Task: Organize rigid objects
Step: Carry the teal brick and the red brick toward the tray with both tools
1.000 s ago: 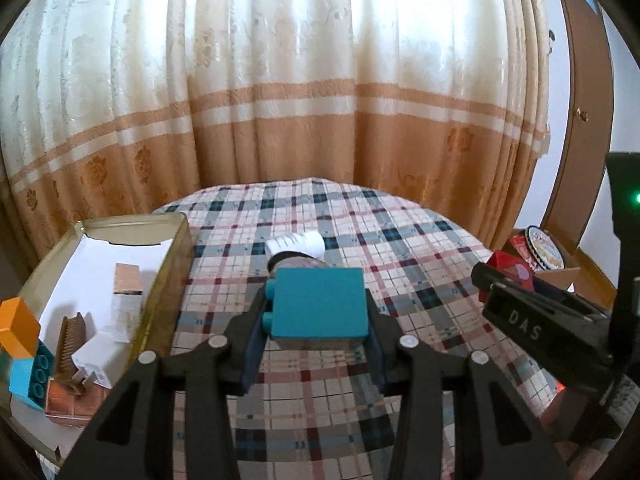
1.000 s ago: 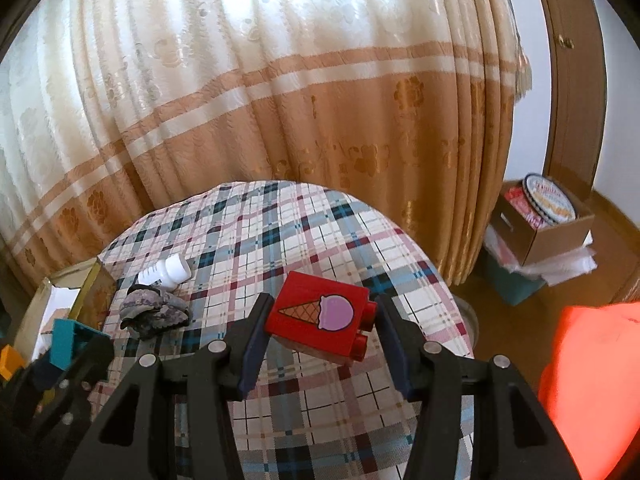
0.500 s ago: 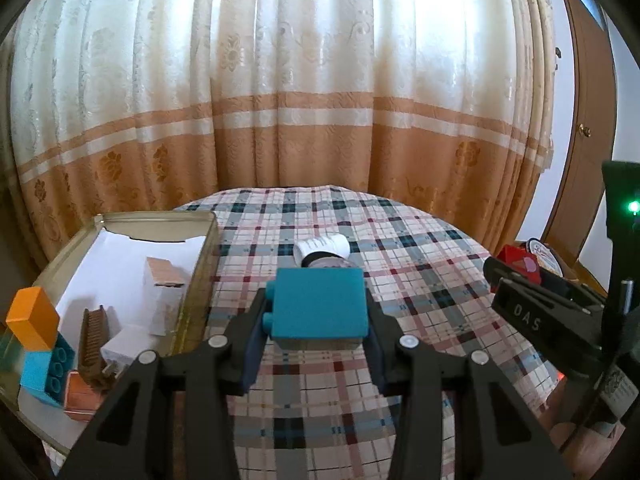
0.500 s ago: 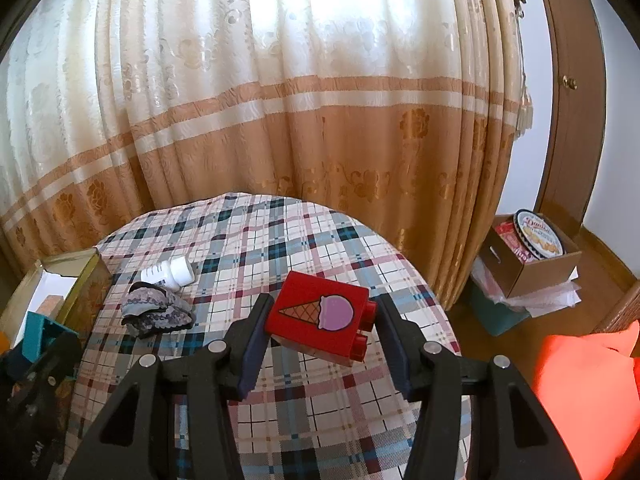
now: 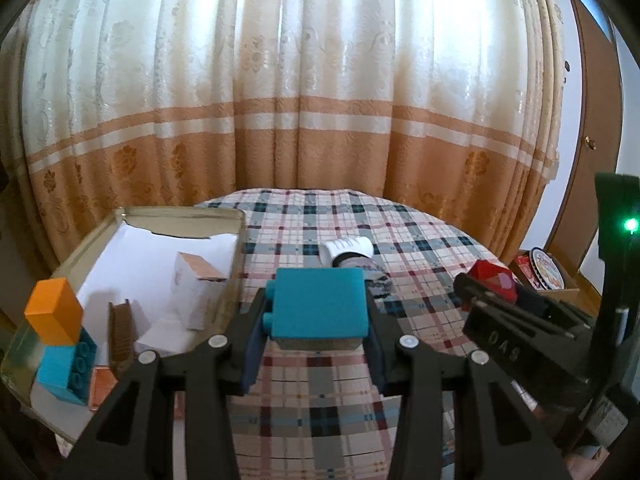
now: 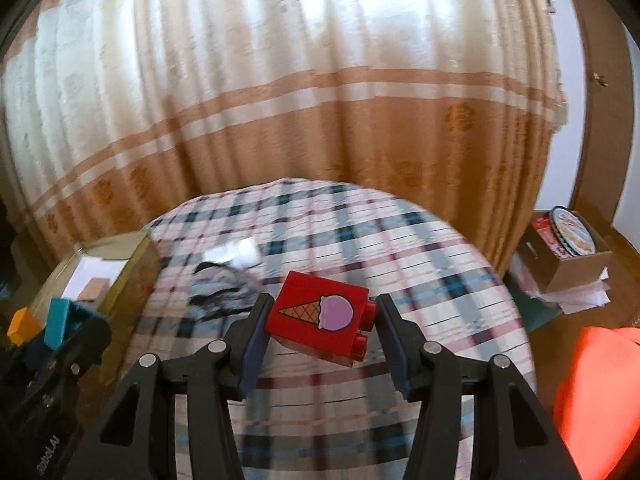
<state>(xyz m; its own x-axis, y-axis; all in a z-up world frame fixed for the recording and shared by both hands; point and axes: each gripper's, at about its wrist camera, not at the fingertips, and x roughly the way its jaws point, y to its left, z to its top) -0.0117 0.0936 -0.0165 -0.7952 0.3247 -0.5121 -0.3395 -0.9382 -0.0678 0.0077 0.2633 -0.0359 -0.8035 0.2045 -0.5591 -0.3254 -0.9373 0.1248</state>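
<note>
My left gripper (image 5: 318, 330) is shut on a teal toy brick (image 5: 320, 304) and holds it above the plaid table, just right of a shallow gold-rimmed box (image 5: 100, 236). The box holds an orange brick (image 5: 54, 312), a teal studded brick (image 5: 66, 372), a small carton (image 5: 198, 288) and a brown comb (image 5: 120, 330). My right gripper (image 6: 322, 326) is shut on a red brick with an ice-cream picture (image 6: 320, 314), above the table's right half. Each gripper shows in the other's view, the right one in the left wrist view (image 5: 516, 336).
A white bottle (image 5: 348, 248) and a grey crumpled cloth (image 5: 374, 280) lie mid-table, partly hidden behind the teal brick. A cardboard box with a round tin (image 6: 568, 248) stands on the floor at right. Curtains hang behind the round table (image 5: 400, 232).
Both grippers have risen and tilted up, each holding its brick; the table now sits lower in both views. The right wrist view is blurred from leftward motion.
</note>
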